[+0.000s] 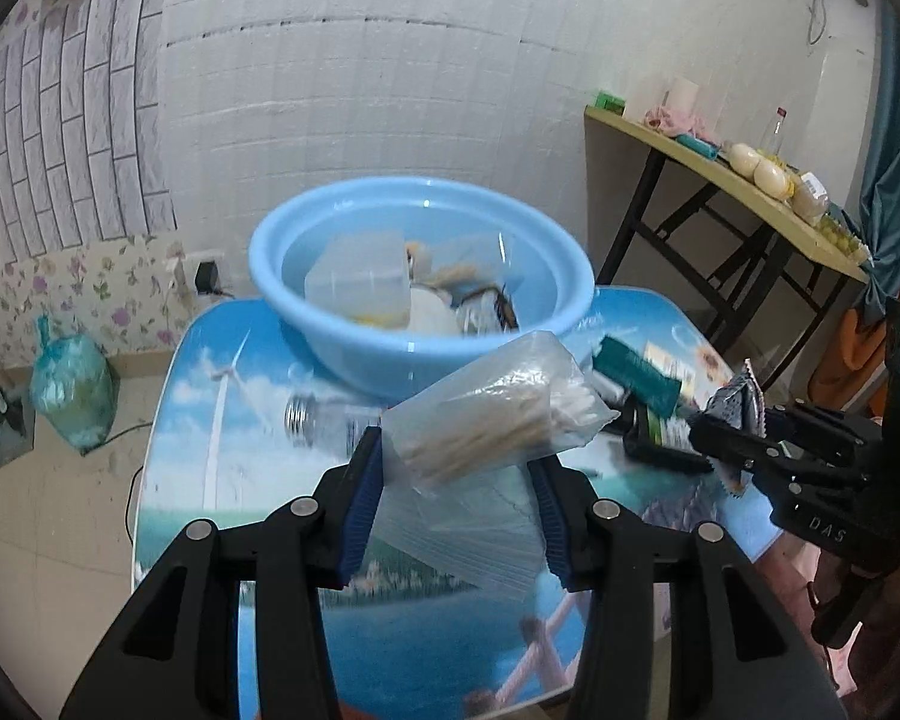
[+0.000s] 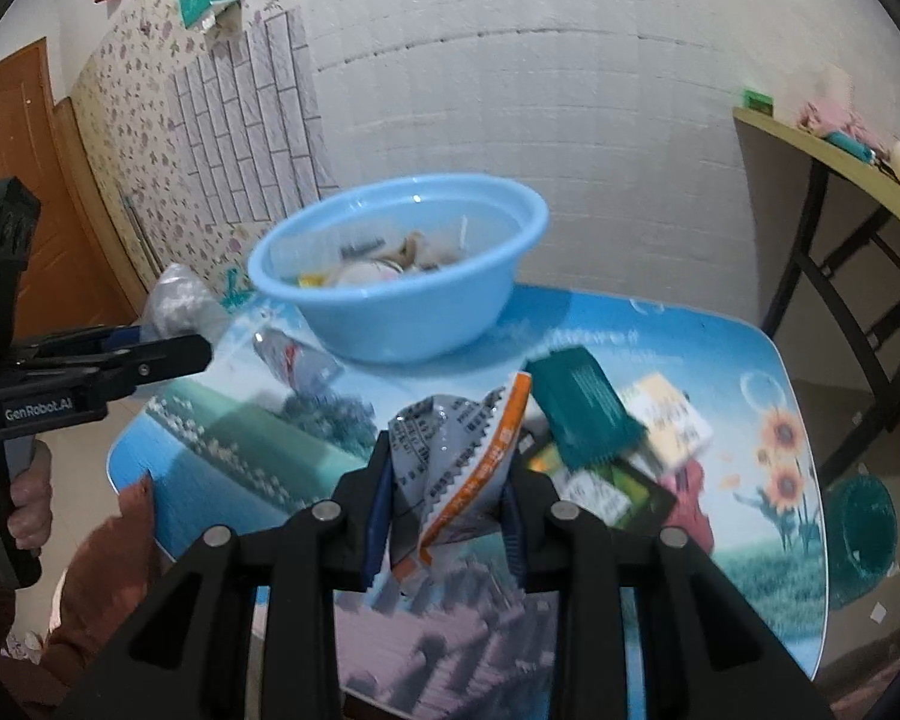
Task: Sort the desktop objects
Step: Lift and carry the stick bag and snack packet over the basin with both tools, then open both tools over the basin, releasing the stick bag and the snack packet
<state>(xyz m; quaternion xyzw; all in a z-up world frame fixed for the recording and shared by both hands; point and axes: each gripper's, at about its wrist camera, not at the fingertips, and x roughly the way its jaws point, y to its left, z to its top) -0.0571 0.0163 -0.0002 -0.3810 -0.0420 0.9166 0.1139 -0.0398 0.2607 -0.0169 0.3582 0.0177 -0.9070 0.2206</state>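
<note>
Between the left jaws we held a clear bag of cotton swabs (image 1: pixel 498 414), the blue pads pressed shut on its flat lower flap while the filled part stood out above and ahead of the tips. Its long axis ran across our line of sight, low on the left and rising to the right, the white swab heads toward the right end. The left gripper (image 1: pixel 456 498) pointed down and forward over the table (image 1: pixel 198 420), and straight beyond the bag, a little higher in the left wrist view, sat the blue basin (image 1: pixel 294 300), already holding several items. We judged the basin lay nearly dead ahead of these jaws, so a forward carry should bring the bag over its near rim.

Across from it, the right jaws were closed on a crumpled grey-and-orange wrapper (image 2: pixel 456 468), which stood roughly upright between the pads with its serrated edge running upward. From the right gripper (image 2: pixel 447 504) the basin lay ahead and to the left, so this hand would have to swing inward to reach it, and we took the left hand to have the straighter line. Beside the wrapper, to its right and still on the table, lay a teal packet (image 2: pixel 582 408) and some small cards. A clear bottle (image 2: pixel 297 360) lay on its side just in front of the basin, between it and both grippers.
</note>
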